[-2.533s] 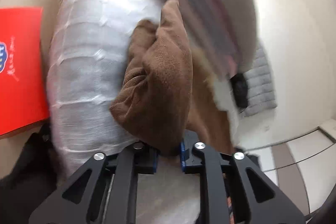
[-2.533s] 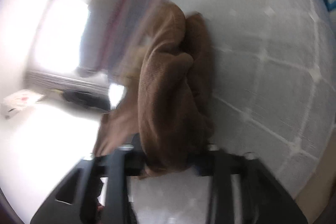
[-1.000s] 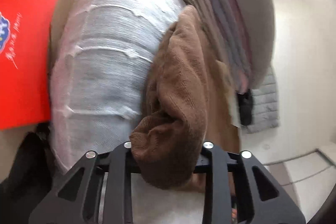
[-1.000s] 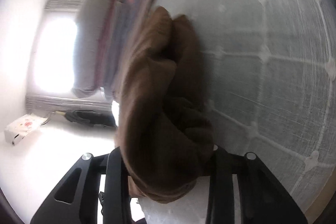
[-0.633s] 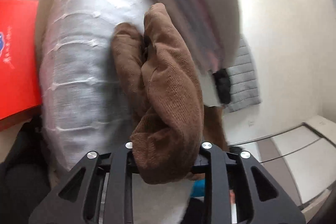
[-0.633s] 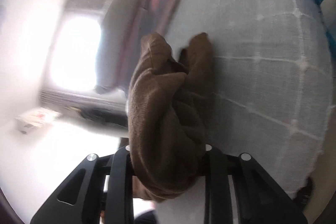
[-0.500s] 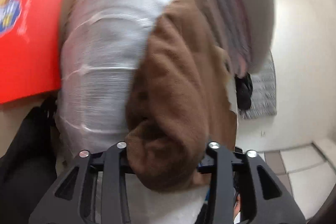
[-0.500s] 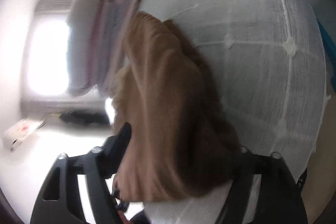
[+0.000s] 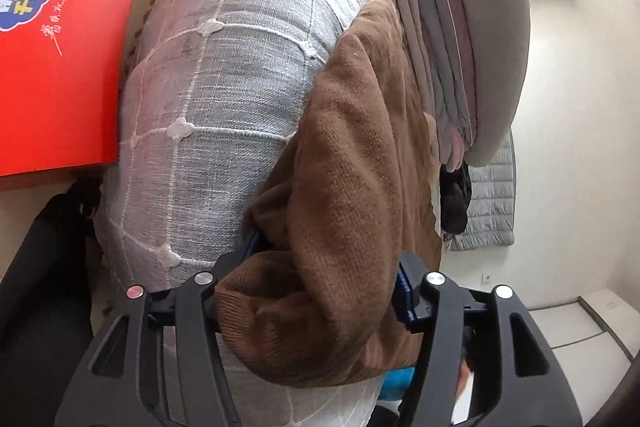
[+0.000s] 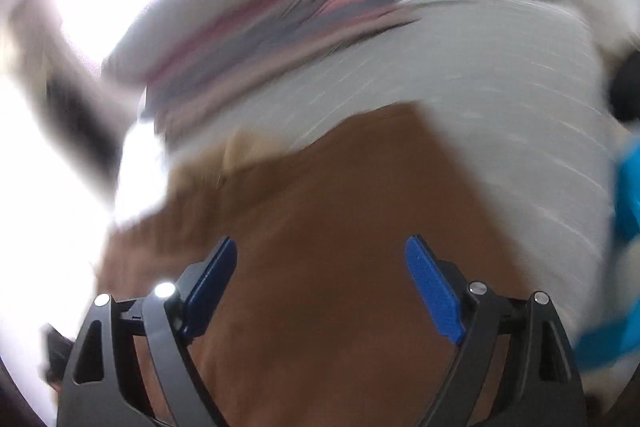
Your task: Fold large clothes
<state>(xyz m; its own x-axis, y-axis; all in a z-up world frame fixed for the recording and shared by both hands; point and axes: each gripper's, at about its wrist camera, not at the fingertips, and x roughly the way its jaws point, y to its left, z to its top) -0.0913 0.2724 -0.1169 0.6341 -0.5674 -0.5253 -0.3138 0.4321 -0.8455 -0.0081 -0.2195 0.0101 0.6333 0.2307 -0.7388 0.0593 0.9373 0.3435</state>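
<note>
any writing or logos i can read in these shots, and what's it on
Red box: a blue cloud-shaped logo with large Chinese characters, cut off by the frame edge, not surely readable.
Beside it, a line of white handwritten Chinese script, too slanted and small to read.
Right wrist view: blurred, no text visible.

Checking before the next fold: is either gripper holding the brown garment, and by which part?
Right gripper: jaws opening, nothing held. Left gripper: jaws opening around a bunched fold of the brown garment; grip uncertain.
</note>
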